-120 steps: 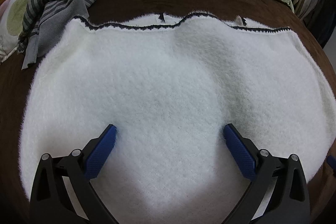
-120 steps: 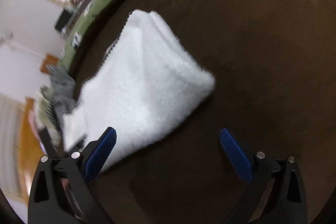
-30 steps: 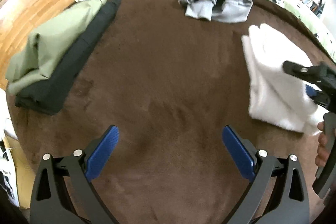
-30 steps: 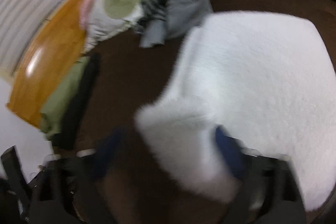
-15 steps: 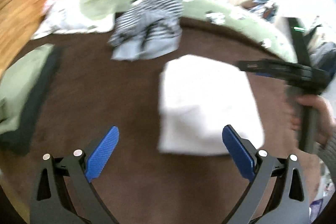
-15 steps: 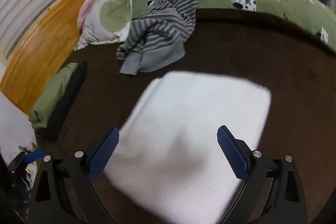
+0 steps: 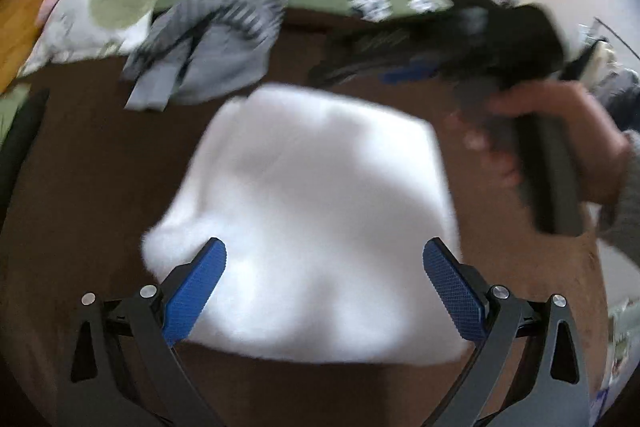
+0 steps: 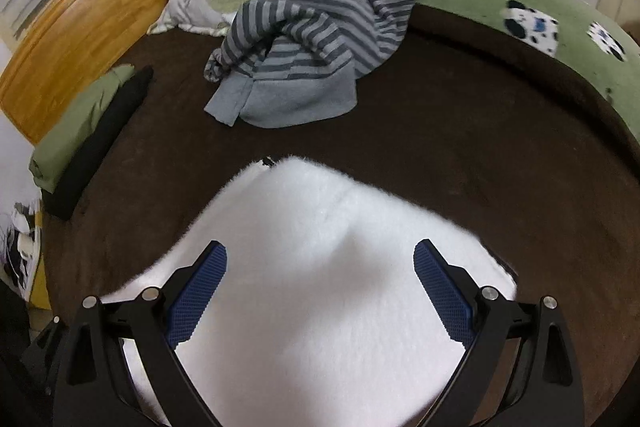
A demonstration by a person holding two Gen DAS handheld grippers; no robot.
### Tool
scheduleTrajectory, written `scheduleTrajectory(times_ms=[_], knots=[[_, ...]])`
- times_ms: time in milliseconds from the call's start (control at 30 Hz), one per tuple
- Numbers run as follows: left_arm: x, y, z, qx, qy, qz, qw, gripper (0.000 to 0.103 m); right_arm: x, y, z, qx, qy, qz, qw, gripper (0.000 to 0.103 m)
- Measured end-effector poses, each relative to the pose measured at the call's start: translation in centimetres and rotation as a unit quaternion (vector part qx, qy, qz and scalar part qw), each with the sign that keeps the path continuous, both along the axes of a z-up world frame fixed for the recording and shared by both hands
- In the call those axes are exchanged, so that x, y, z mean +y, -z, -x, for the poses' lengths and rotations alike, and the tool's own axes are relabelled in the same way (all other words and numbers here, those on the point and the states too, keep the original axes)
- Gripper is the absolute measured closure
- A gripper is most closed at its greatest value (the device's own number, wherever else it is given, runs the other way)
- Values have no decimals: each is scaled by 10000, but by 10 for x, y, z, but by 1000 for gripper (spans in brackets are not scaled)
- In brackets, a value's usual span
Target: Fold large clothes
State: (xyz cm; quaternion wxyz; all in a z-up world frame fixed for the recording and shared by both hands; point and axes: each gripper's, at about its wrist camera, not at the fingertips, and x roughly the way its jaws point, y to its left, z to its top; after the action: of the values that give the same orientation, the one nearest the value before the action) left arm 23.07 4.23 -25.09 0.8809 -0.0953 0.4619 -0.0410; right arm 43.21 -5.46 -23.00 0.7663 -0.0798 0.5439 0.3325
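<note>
While above folded white garment point(image 8: 320, 291), both tools agape

Black claws point(image 8: 320, 269), blue textured pads point(image 8: 196, 291); grey sleeve point(image 7: 624, 211).

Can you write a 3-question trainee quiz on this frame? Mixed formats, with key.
1. True or false: the left tongs are clamped on the white fluffy garment.
2. Multiple choice: which garment lies crumpled beyond the white one on the brown bed cover? A) a red jacket B) the grey striped sweater C) blue jeans
3. Fill in: in the right wrist view, the right tongs stand ____ over the white garment.

Key
1. False: both blue pads are spread wide, gripping nothing.
2. B
3. open
</note>
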Motion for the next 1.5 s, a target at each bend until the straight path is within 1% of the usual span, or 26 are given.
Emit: scheduleTrajectory(times_ms=[67,133,200,267,300,367,433,533,700,833,900,967,1033,1167,1233,1333,1433,1500], knots=[[14,20,6,210,-205,-59,9996,7,14,13,-1,11,-99,142,9998,9],[24,39,14,345,-260,40,9991,7,29,28,-1,95,-186,225,9995,9],[28,49,22,290,-312,179,9989,7,42,43,1,148,-296,330,9989,10],[31,52,27,260,-416,272,9984,7,56,61,2,147,-347,475,9982,9],[33,54,30,241,-517,340,9978,7,61,69,1,175,-355,552,9977,6],[35,60,30,250,-633,397,9969,6,67,82,-6,291,-299,525,9977,5],[38,66,32,216,-733,502,9958,6,68,88,-12,330,-214,429,9983,4],[37,70,29,167,-681,415,9967,6,69,93,-17,313,-150,356,9988,4],[39,74,30,138,-651,463,9967,6,67,94,-18,319,-132,293,9990,4],[41,76,28,169,-621,507,9966,6,68,93,-18,321,-133,300,9989,4],[42,75,26,258,-587,538,9965,6,68,93,-19,377,-125,291,9988,4],[42,72,21,408,-519,523,9964,6,66,86,-18,379,-49,336,9987,5],[40,64,18,545,-372,448,9968,7,59,71,-11,240,62,303,9992,5],[41,34,18,414,-29,194,9990,7,31,33,10,47,323,-91,9994,5],[46,16,18,302,103,15,9995,7,11,14,19,91,540,-330,9980,5],[58,-8,13,200,267,-143,9993,7,-20,-11,35,137,854,-605,9944,5],[72,-19,1,285,289,-405,9984,7,-52,-27,47,278,1228,-831,9886,5],[82,-21,-10,362,324,-388,9981,7,-69,-30,53,383,1493,-926,9837,5]])
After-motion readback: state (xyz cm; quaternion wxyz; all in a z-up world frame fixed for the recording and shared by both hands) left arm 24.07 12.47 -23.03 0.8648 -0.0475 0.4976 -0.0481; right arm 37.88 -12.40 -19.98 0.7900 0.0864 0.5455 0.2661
